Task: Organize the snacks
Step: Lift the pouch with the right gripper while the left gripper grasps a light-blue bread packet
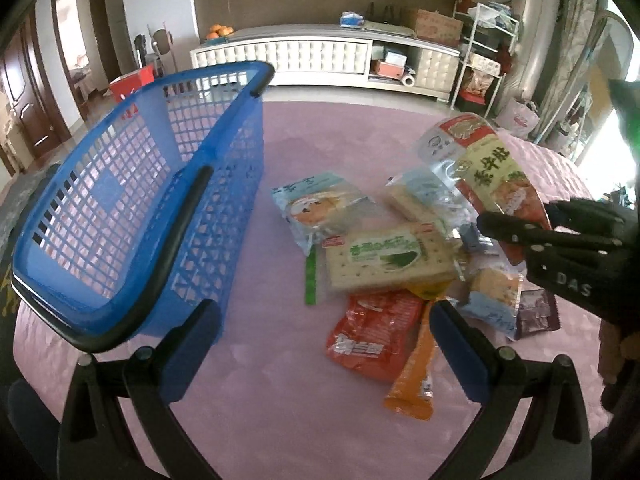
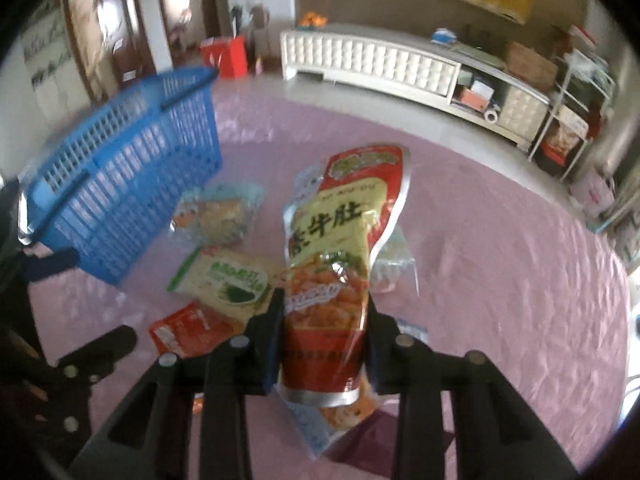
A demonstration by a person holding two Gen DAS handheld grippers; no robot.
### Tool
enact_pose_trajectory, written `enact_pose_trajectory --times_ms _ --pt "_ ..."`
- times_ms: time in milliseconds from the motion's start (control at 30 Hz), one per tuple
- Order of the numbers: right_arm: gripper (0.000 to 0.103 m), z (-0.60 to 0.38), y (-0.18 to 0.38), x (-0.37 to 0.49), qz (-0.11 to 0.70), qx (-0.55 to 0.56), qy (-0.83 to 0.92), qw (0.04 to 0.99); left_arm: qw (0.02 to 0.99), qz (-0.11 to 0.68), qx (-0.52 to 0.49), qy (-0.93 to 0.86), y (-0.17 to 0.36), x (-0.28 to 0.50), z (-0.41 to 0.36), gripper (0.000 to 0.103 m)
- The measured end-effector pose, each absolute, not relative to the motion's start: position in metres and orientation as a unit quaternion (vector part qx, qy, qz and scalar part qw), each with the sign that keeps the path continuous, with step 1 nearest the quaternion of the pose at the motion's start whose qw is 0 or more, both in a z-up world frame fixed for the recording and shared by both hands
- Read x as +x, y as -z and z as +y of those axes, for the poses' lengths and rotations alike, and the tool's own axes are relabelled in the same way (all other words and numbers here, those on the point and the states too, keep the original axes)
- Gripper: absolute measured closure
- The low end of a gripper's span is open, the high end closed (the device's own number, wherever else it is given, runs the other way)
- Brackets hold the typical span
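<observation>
My right gripper (image 2: 325,312) is shut on a red and yellow snack pouch (image 2: 340,240), which stands up between its fingers above the pile. From the left wrist view, the same pouch (image 1: 492,172) is lifted at the right, with the right gripper (image 1: 516,232) clamped on its lower end. My left gripper (image 1: 324,320) is open and holds nothing; it hangs over the pink tablecloth (image 1: 280,400). A blue mesh basket (image 1: 132,200) stands to its left. Below lie a green cracker pack (image 1: 384,256), a red packet (image 1: 372,336) and an orange stick pack (image 1: 412,376).
More snacks lie in the pile: a pale blue pastry pack (image 1: 316,204), a clear cracker bag (image 1: 424,200) and a small purple sachet (image 1: 536,312). A white cabinet (image 1: 320,56) and a wire shelf (image 1: 484,56) stand beyond the table.
</observation>
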State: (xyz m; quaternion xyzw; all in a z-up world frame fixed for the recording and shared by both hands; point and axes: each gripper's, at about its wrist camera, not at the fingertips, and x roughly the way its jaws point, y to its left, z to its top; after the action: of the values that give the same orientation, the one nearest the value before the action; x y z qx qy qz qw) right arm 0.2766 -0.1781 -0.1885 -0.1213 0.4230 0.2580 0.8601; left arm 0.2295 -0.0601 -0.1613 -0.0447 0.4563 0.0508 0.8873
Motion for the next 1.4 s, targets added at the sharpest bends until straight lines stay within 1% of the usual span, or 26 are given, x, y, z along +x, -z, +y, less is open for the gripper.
enact_pose_trajectory --times_ms 200,400,533,700,767,967,1100,1233,1400 --pt "0.065 -0.2 0.184 0.27 0.41 -0.051 -0.25 0.876 0.9 0.436 -0.009 -0.028 0.139 0.231 -0.077 0.0" --pt "0.065 -0.222 0.173 0.255 0.39 -0.032 -0.239 0.889 0.902 0.431 0.01 -0.01 0.122 0.247 -0.09 0.0" --pt "0.065 -0.231 0.176 0.252 0.387 -0.025 -0.229 0.893 0.894 0.447 0.01 0.007 0.121 0.267 -0.096 0.0" --pt "0.065 -0.247 0.185 0.258 0.388 -0.015 -0.209 0.897 0.881 0.473 -0.016 0.031 0.129 0.296 -0.108 0.0" --pt "0.065 -0.254 0.188 0.263 0.391 -0.017 -0.194 0.899 0.88 0.473 -0.004 0.047 0.131 0.307 -0.118 0.0" --pt "0.065 -0.271 0.192 0.277 0.395 -0.015 -0.166 0.903 0.865 0.477 0.108 0.111 0.138 0.344 -0.159 0.0" --pt "0.065 -0.277 0.194 0.285 0.401 0.025 -0.183 0.897 0.845 0.489 0.176 0.126 0.152 0.371 -0.179 0.0" --pt "0.065 -0.267 0.203 0.297 0.406 -0.005 -0.164 0.899 0.82 0.517 0.196 0.144 0.168 0.396 -0.182 0.0" --pt "0.065 -0.273 0.217 0.313 0.43 0.01 -0.155 0.89 0.799 0.544 0.198 0.163 0.186 0.418 -0.181 0.0"
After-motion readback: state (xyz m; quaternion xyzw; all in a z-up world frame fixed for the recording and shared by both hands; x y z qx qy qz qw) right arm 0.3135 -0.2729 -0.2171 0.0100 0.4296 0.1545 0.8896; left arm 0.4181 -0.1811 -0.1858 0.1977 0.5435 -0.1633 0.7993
